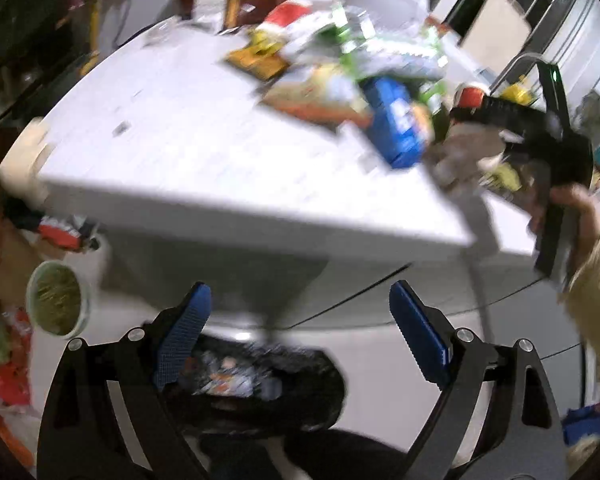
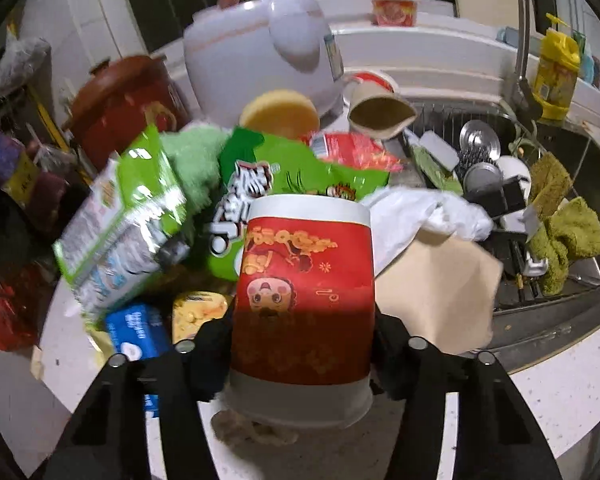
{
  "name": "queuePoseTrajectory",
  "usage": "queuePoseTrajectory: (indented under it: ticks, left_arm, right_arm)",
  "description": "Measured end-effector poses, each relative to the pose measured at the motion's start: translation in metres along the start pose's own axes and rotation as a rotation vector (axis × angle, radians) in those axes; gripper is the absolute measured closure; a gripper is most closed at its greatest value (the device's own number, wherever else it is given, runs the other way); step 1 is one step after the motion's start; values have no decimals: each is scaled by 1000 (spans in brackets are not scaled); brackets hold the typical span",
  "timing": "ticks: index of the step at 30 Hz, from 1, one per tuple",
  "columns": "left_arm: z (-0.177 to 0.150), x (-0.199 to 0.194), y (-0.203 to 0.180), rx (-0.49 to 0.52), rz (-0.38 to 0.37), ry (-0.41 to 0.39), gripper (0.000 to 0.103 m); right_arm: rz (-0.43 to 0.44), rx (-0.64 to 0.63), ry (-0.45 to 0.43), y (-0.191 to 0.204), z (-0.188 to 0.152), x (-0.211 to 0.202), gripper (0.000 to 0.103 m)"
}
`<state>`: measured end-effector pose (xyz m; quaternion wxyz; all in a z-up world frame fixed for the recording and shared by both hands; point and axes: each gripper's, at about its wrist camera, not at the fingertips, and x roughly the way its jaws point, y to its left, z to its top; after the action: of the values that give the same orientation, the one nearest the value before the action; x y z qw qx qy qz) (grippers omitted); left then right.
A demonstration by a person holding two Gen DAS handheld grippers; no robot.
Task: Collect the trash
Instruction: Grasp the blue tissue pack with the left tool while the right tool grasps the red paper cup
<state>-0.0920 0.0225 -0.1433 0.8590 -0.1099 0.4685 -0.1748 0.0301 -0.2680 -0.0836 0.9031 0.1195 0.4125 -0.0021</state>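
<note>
My right gripper (image 2: 304, 320) is shut on a red paper cup (image 2: 304, 280) with a cartoon print, its white rim toward the camera. Behind the cup lies a heap of trash on the white counter (image 2: 540, 400): green snack bags (image 2: 132, 216), a blue pack (image 2: 136, 332), white tissue (image 2: 420, 212) and beige paper (image 2: 440, 288). In the left wrist view my left gripper (image 1: 300, 292) stands open with nothing between its blue pads (image 1: 184, 328). It hovers over a black trash bag (image 1: 260, 384) on the floor that holds wrappers. A hand in a cream sleeve holds the right gripper's body (image 1: 540, 140) at the counter's right.
A white rice cooker (image 2: 260, 48) and a red pot (image 2: 124, 108) stand behind the heap. To the right is a sink (image 2: 560, 344) full of dishes and green cloths, with a faucet (image 2: 524, 20). A green bowl (image 1: 56, 304) sits on the floor left of the bag.
</note>
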Motion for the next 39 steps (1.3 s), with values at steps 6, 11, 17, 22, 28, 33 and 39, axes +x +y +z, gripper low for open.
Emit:
queuePoseTrajectory:
  ticks: [6, 11, 17, 22, 28, 33, 39]
  left_arm:
    - [49, 14, -64, 29, -29, -102, 15]
    - [85, 47, -106, 32, 75, -134, 15]
    - [107, 84, -122, 5, 185, -101, 15]
    - [108, 103, -114, -26, 260, -54, 35]
    - [109, 99, -105, -37, 169, -40, 60]
    - [104, 83, -93, -63, 95, -41, 61]
    - [105, 50, -80, -65, 37, -75, 61]
  right_arm:
    - [66, 41, -61, -11, -2, -50, 46]
    - [86, 37, -76, -21, -18, -75, 44]
    - [108, 43, -78, -36, -29, -88, 43]
    - [126, 68, -73, -48, -32, -87, 43]
    - [150, 72, -59, -48, -33, -80, 43]
    - [175, 60, -65, -39, -31, -81, 43]
    - [204, 43, -58, -23, -30, -81, 43]
